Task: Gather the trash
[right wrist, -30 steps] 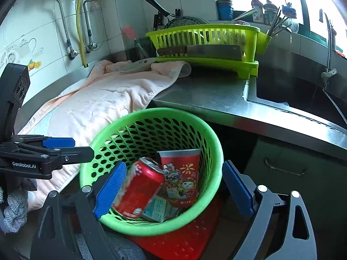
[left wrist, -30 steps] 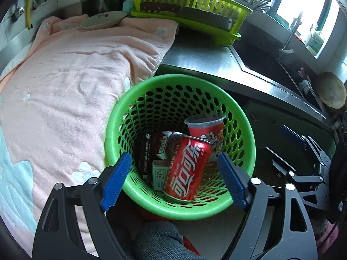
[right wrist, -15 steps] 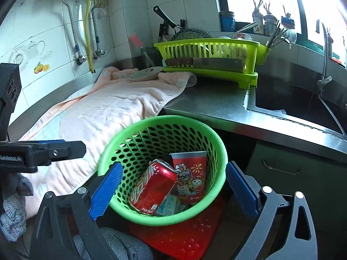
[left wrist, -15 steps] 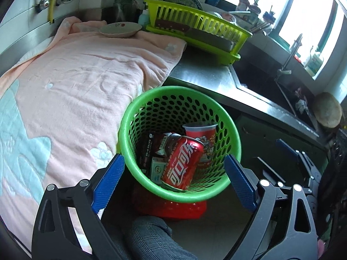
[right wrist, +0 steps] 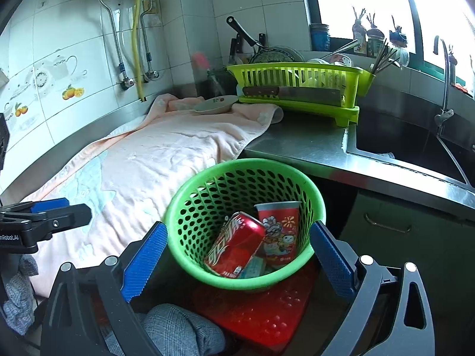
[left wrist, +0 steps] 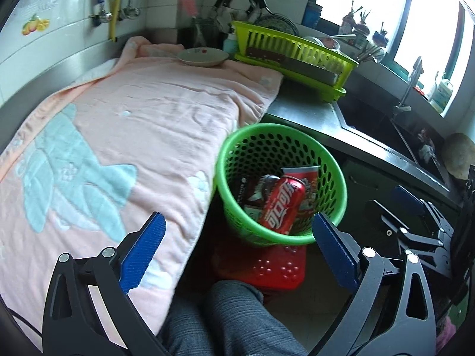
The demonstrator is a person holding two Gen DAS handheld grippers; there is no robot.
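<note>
A green perforated basket (left wrist: 267, 145) (right wrist: 225, 190) stands on a red stool (left wrist: 276, 267) below the counter edge. In it lie a red cola can (left wrist: 283, 201) (right wrist: 234, 246), a red printed paper cup (left wrist: 308, 178) (right wrist: 279, 228), a dark wrapper (left wrist: 249, 187) and a small pale box (right wrist: 252, 267). My left gripper (left wrist: 237, 218) hovers above and short of the basket, its jaws opening with nothing gripped. My right gripper (right wrist: 237, 226) stands open wide over the basket's near rim, its blue pads clear of the rim.
A pink towel (left wrist: 133, 133) covers the counter, with a shallow dish (left wrist: 202, 56) at its far end. Beyond are a lime dish rack (left wrist: 297, 56) holding a cleaver and a steel sink (right wrist: 415, 148). A person's knee (left wrist: 231, 311) is beneath the grippers.
Both grippers have drawn back and up from the basket, which now looks smaller. Their jaws have widened. The trash in the basket has not moved.
</note>
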